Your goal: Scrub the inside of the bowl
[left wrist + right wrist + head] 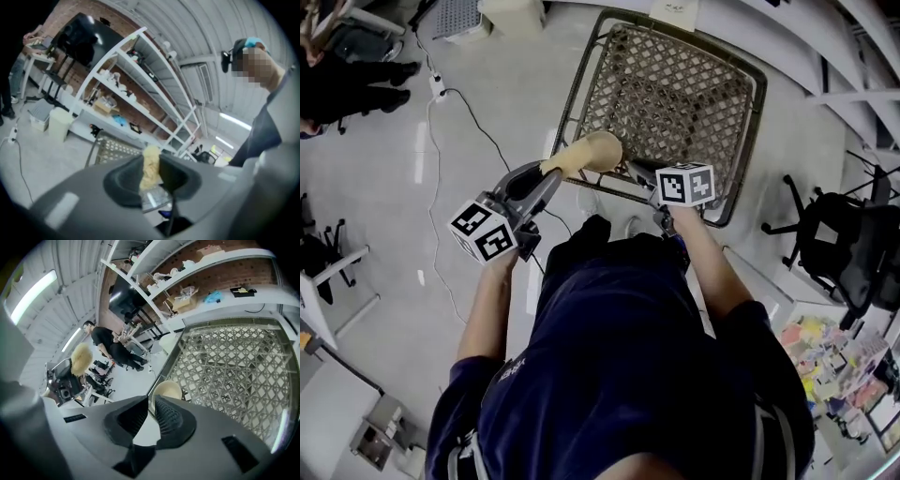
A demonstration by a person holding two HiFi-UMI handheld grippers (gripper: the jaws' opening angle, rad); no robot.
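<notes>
My left gripper (551, 176) is shut on a yellow, rough sponge (567, 161) that sticks out past its jaws. The sponge (151, 164) shows pinched between them in the left gripper view. From the right gripper view, that sponge (82, 359) is up at the left. My right gripper (151, 404) has its jaws nearly together on the rim of a small cream bowl (166, 389), whose hollow faces the camera. The right gripper (639, 176) sits just right of the sponge, under its marker cube. I cannot tell the bowl apart in the head view.
A metal mesh rack (675, 94) lies on the floor ahead, below both grippers. White shelving (140, 79) with boxes lines the brick wall, with a white bin (58, 124) beside it. A cable (478, 112) crosses the floor. A black office chair (844, 244) stands right, and people (105, 345) far left.
</notes>
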